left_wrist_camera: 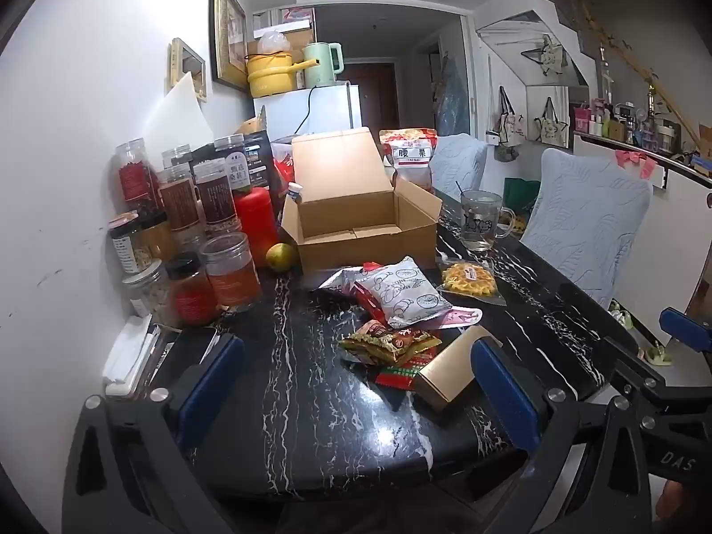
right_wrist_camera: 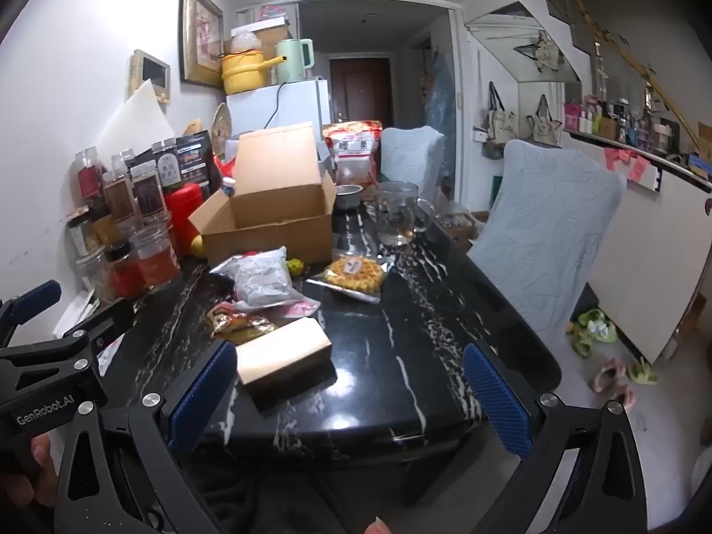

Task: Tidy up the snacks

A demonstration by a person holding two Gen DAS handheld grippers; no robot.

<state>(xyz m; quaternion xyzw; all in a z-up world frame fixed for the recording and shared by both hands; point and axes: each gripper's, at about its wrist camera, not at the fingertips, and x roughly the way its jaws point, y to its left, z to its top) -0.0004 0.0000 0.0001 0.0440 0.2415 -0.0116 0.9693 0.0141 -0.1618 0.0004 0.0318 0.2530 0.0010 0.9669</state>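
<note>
- The left tool (left_wrist_camera: 356, 382) hangs over the near edge of the desk (left_wrist_camera: 311, 422) with its blue pads as wide apart as they go and nothing between them; it holds nothing.
- The right tool (right_wrist_camera: 351, 396) hovers beside it over the same edge, tilted down, jaws equally wide and empty.
- In the left wrist view the right tool's blue pad and black frame show at the far right; in the right wrist view the left tool's frame shows at the far left.
- Closest to both tools lies a gold box (right_wrist_camera: 285, 351), flat on the dark marbled top, just beside the left pad of the right tool but not touched by it.
- Just beyond the box sits a heap of small snack packets (left_wrist_camera: 391, 342) in green, brown and red wrappers.
- A white pastry bag (left_wrist_camera: 409, 293) printed with croissants rests on the far side of that heap, over a pink wrapper.
- To its right, a clear bag with a yellow waffle (left_wrist_camera: 469, 280) lies apart from the heap.
- Behind the snacks stands an open cardboard box (left_wrist_camera: 365, 222), lid up, its inside bare.
- A green-yellow fruit (left_wrist_camera: 280, 256) sits against the box's left corner.
- Jars (left_wrist_camera: 231, 276) crowd the left side by the wall, with a red canister (left_wrist_camera: 256, 218) among them.
- A glass mug (left_wrist_camera: 483, 218) stands to the right of the box, and a red-and-white nut bag (left_wrist_camera: 411, 155) stands upright behind it.
</note>
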